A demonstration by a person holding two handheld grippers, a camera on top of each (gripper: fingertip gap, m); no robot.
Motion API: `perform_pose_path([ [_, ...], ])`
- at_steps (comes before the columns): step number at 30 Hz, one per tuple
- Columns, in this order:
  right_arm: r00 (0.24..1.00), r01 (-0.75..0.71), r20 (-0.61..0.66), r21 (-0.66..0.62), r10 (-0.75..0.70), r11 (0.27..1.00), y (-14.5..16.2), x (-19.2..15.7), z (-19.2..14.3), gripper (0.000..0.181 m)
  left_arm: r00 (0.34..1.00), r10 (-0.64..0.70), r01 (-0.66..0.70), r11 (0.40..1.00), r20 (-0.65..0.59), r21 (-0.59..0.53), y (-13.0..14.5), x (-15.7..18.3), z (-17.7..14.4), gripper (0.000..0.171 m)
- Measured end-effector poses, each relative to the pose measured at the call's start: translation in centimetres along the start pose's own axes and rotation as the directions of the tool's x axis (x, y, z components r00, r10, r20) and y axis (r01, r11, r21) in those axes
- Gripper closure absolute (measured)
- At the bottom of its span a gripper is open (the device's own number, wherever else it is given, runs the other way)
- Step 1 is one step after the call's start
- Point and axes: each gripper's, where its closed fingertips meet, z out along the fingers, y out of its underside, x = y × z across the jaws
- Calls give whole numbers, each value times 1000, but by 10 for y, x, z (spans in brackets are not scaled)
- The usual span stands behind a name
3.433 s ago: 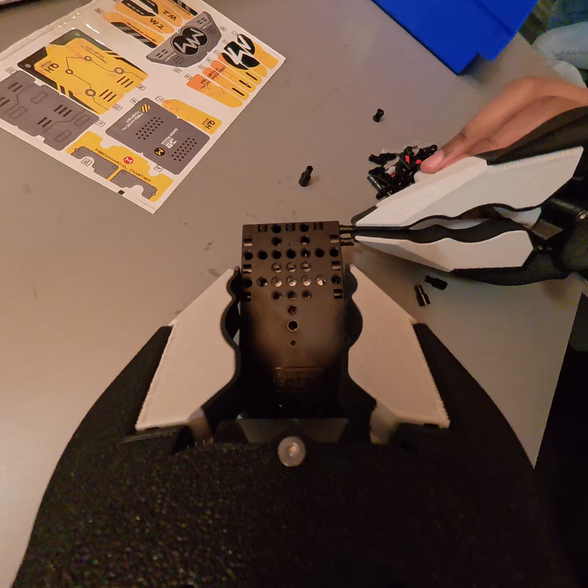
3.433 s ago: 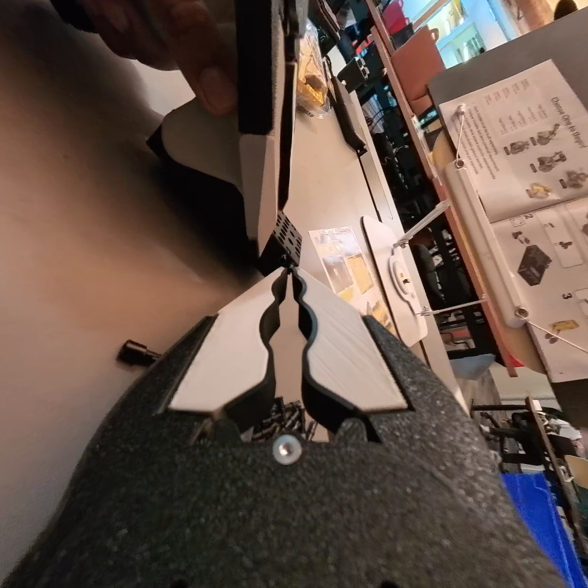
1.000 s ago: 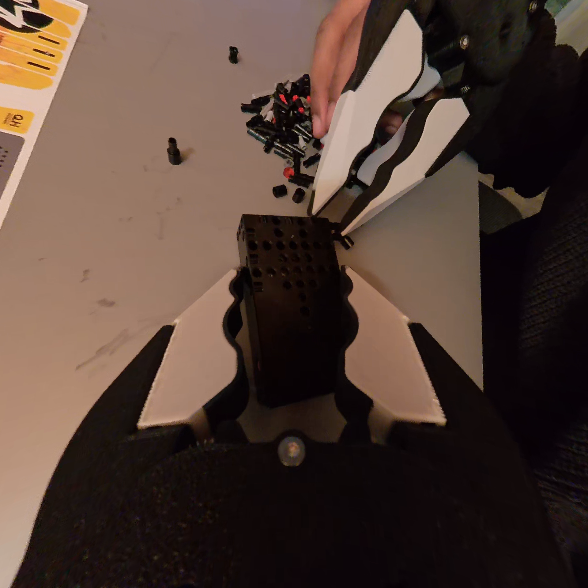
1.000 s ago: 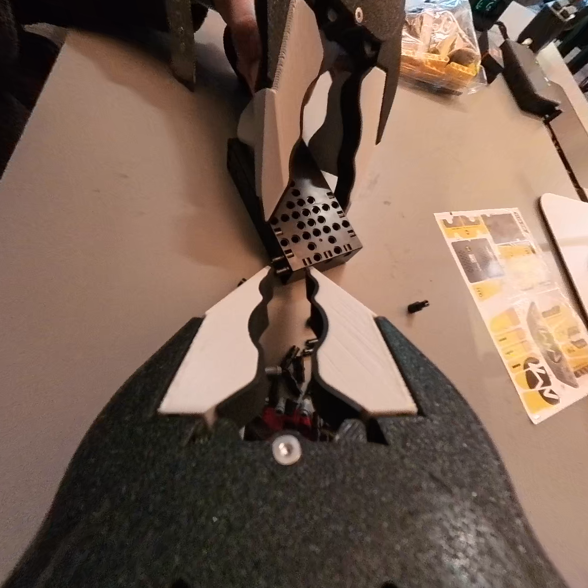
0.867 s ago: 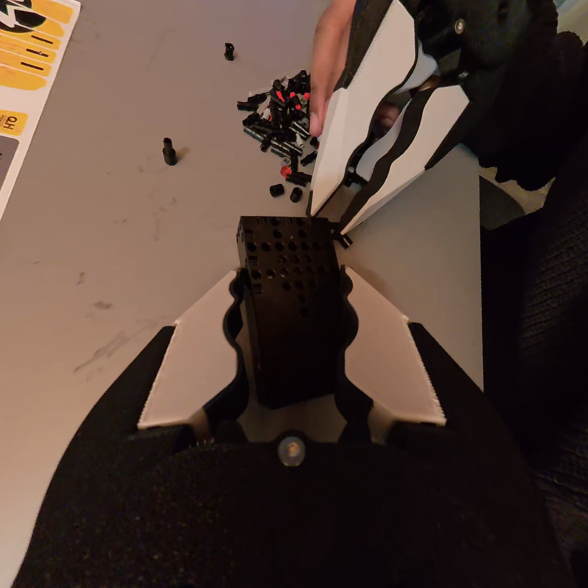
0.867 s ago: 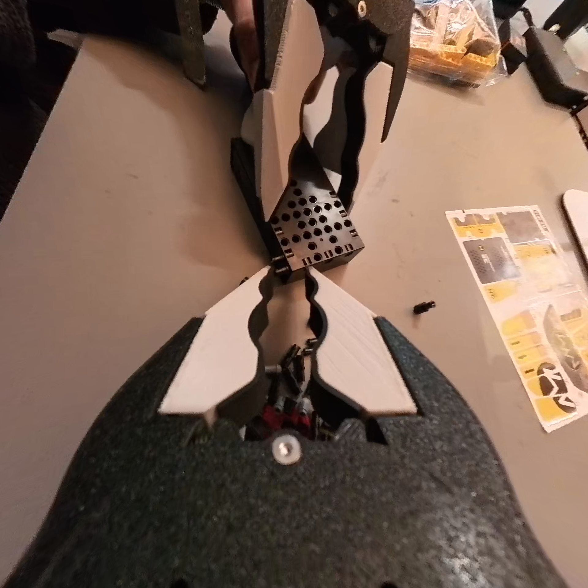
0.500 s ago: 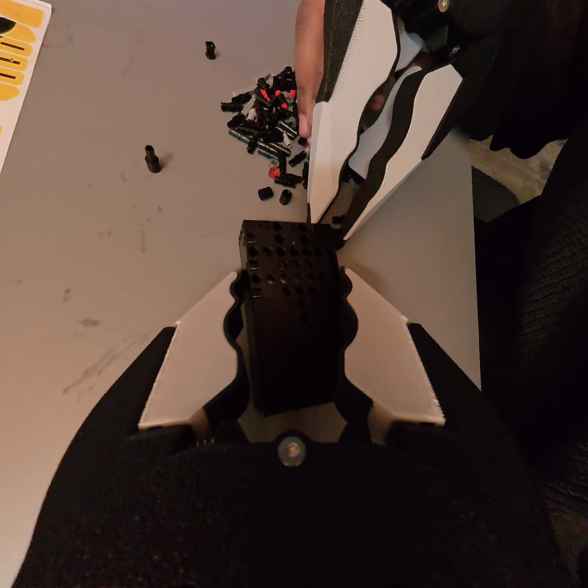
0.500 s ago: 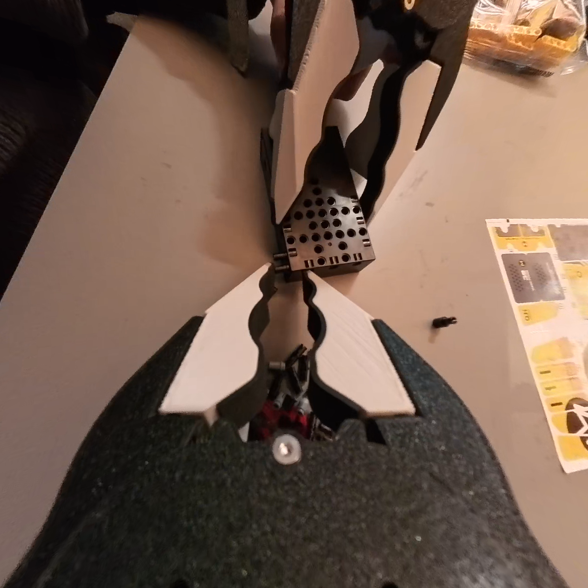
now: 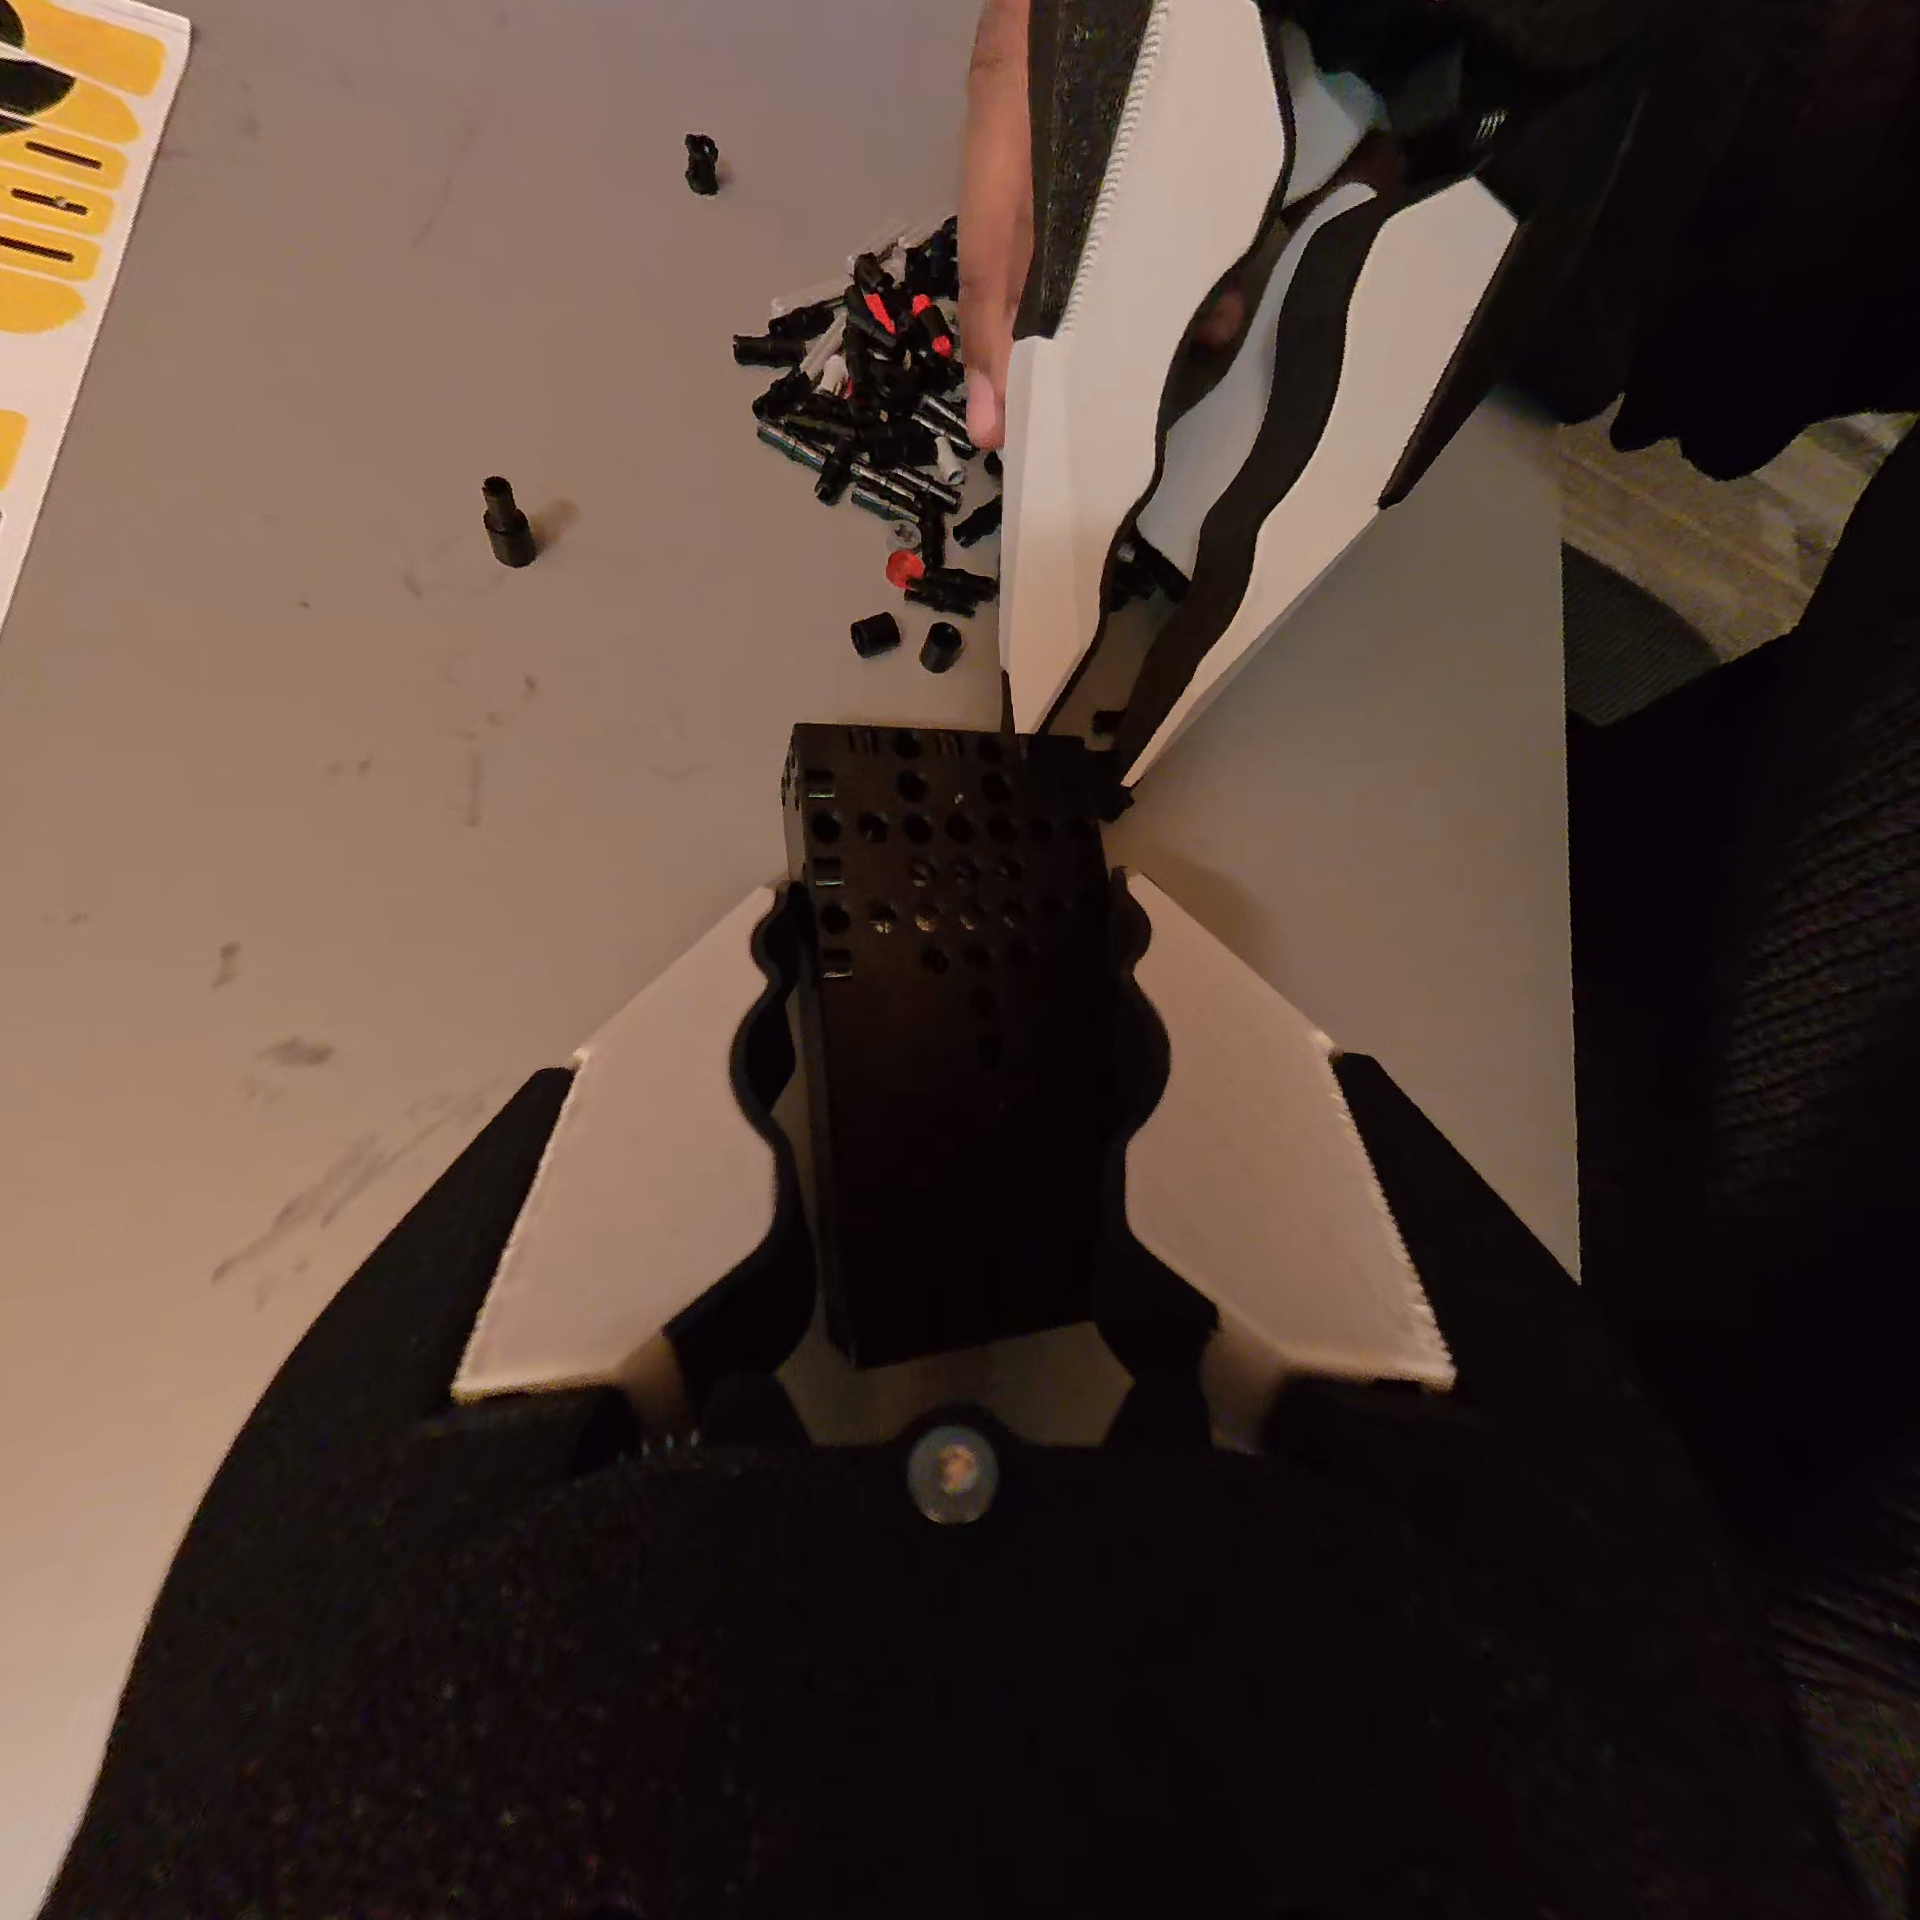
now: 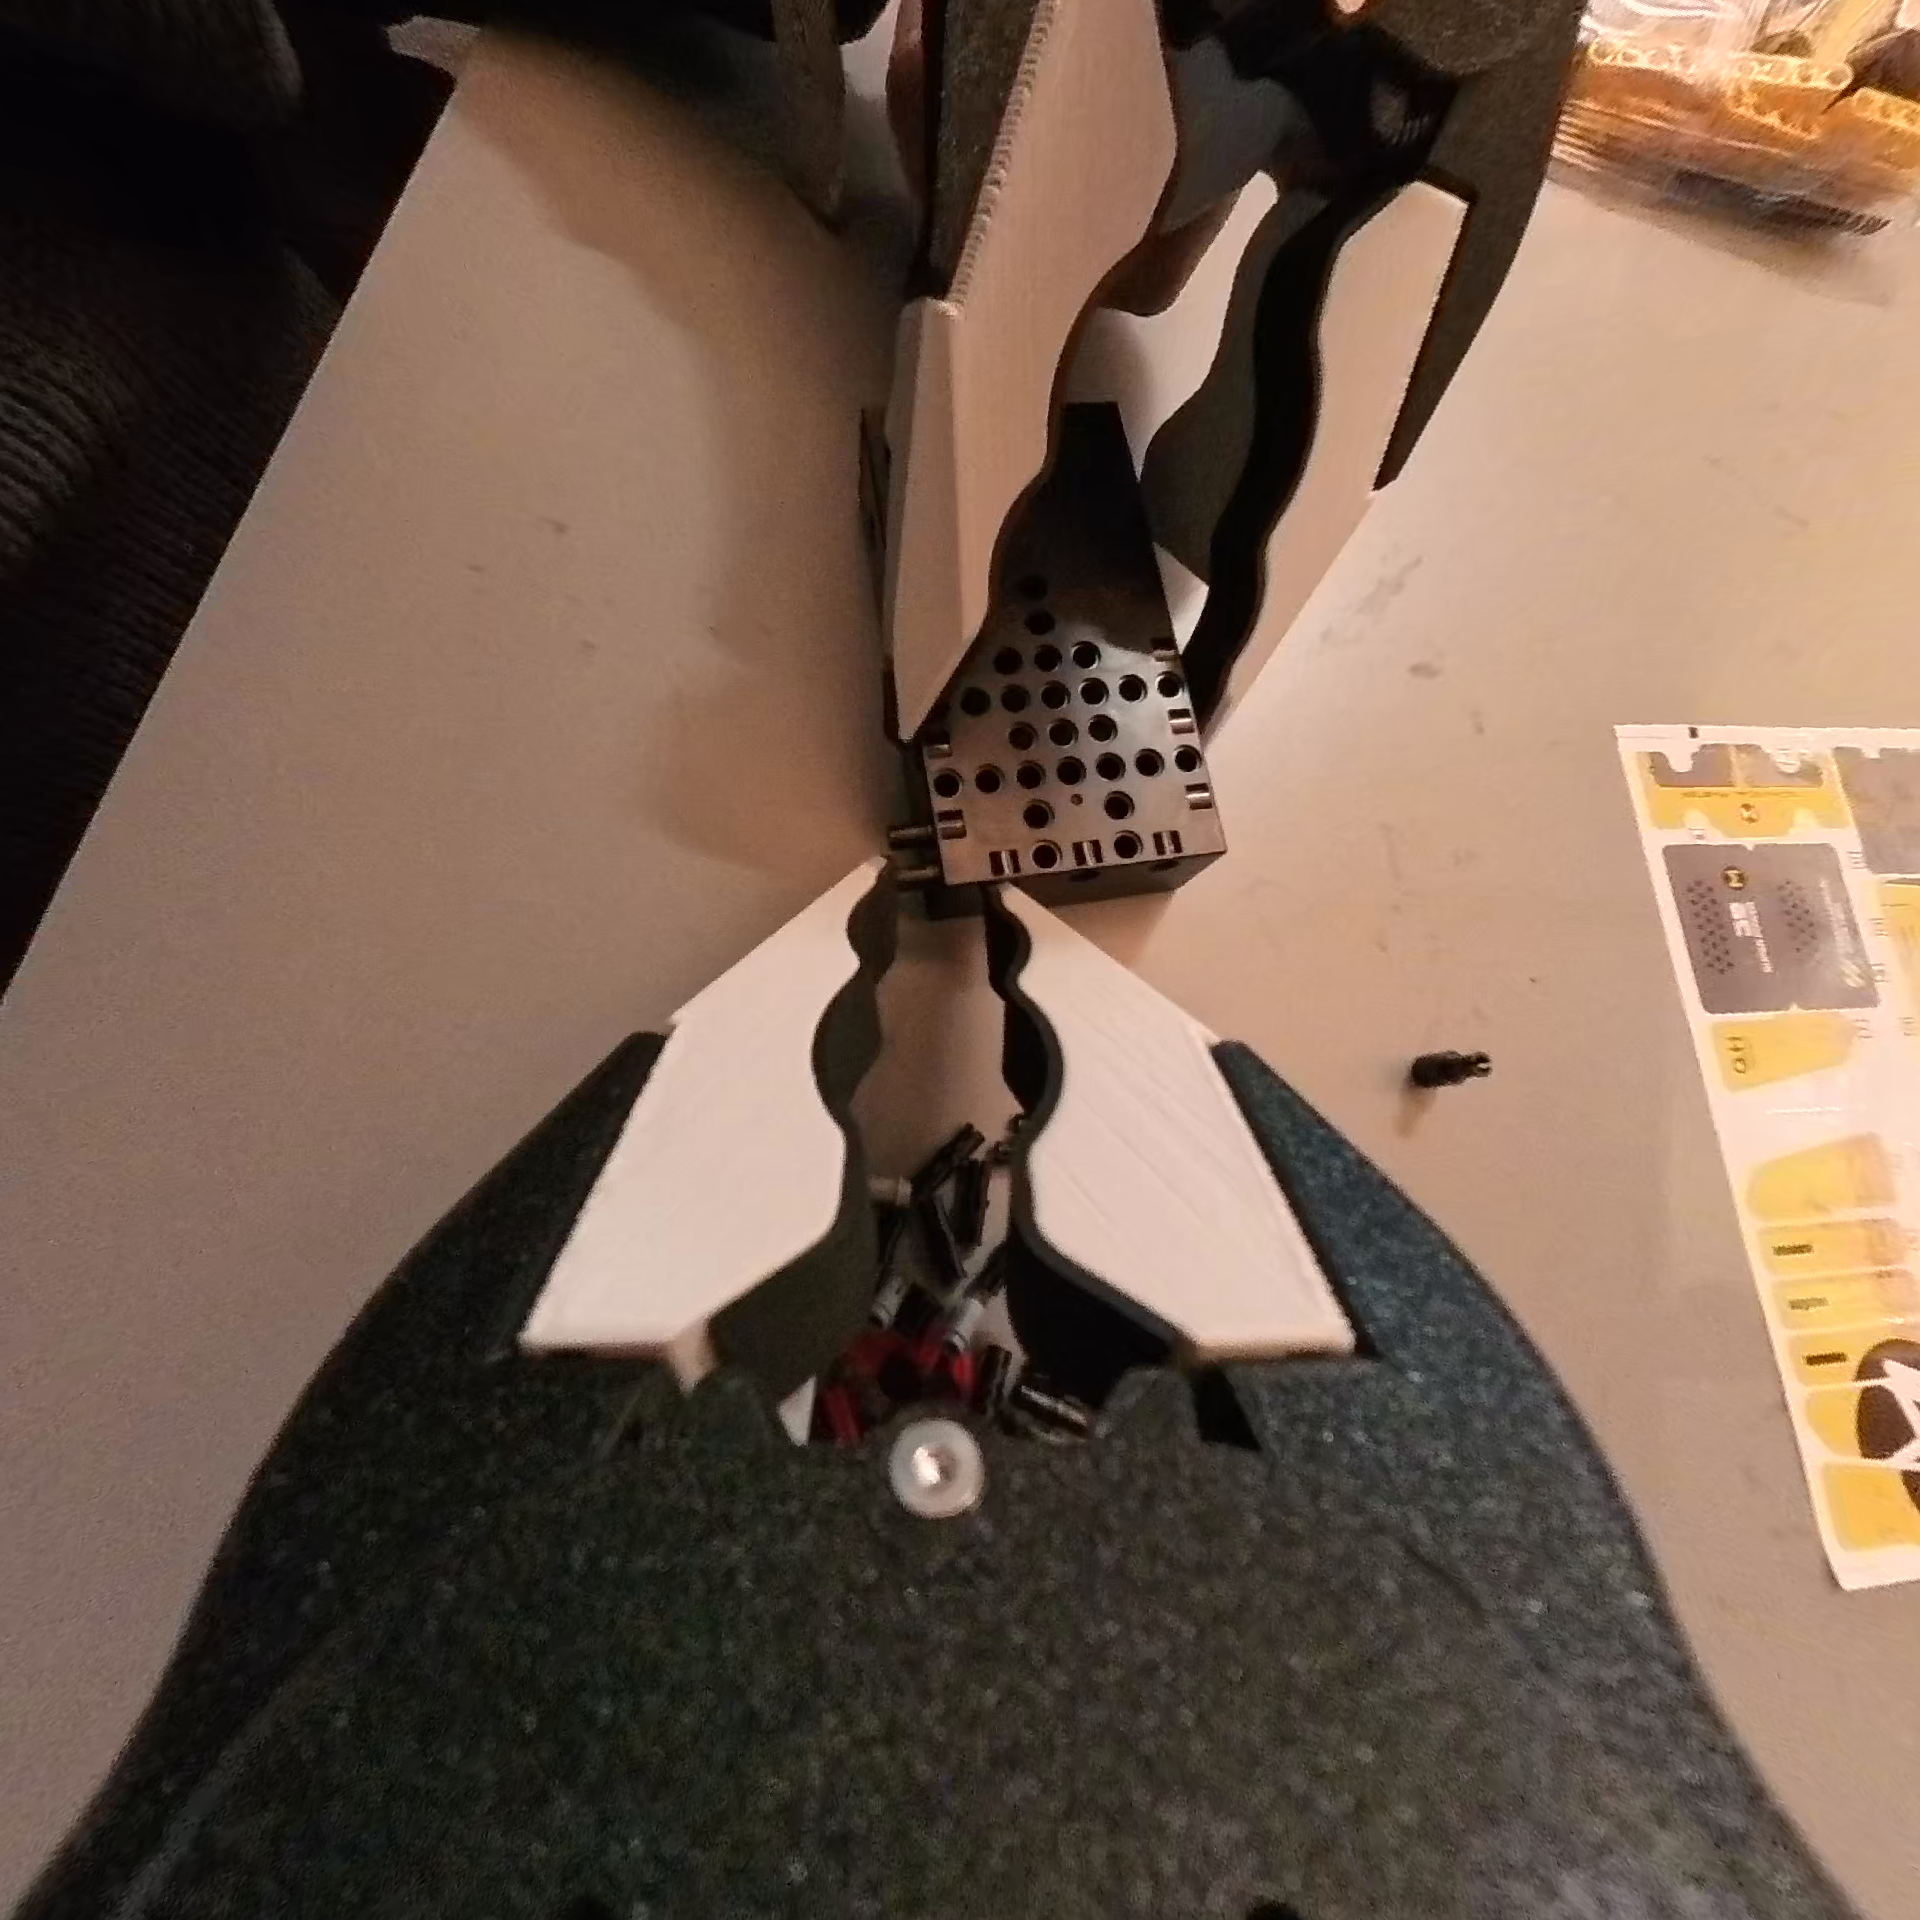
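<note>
We are clamping the left gripper (image 9: 951,894) on a black perforated block (image 9: 951,997) standing on the grey table (image 9: 364,727). Our right gripper (image 10: 940,894), fingers slightly apart, is meeting the block's corner beside two protruding pins (image 10: 906,854). Loose pins (image 9: 883,405) are lying nearby.

Left gripper (image 9: 951,894) clamped on a black perforated block (image 9: 951,997), one white finger on each long side, block's far end sticking out past the fingertips. Right gripper (image 9: 1075,727) comes in from ahead-right, its tips touching the block's far right corner, jaws slightly parted. A person's finger (image 9: 992,239) lies along its left side. Ahead, slightly left: pile of small black, red and white pins (image 9: 878,395) on the grey table (image 9: 364,727). Two loose black pins (image 9: 902,636) just ahead of the block. Single pins farther left (image 9: 507,522) and far ahead (image 9: 702,164). Yellow sticker sheet (image 9: 62,229) at far left edge.
</note>
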Motion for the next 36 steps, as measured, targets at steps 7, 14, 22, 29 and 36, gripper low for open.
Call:
perform_pose_path([
  [7,996,-22,-80,60,26,998,0,7,1,163,999,-3,2,999,35,42,-2,-4,-1,105],
  [14,991,-17,-129,101,30,995,2,9,-7,155,996,37,-42,997,81,68,-6,-5,-3,101],
  [22,876,-228,-291,454,385,861,-17,78,-65,155,992,59,-67,995,111,75,-7,-5,-4,99],
  [29,674,-449,-254,604,693,658,21,123,-94,159,990,64,-74,994,127,79,-8,-6,-5,97],
  [36,659,-408,-285,642,696,649,18,127,-112,160,991,53,-63,995,121,74,-7,-7,-4,95],
])
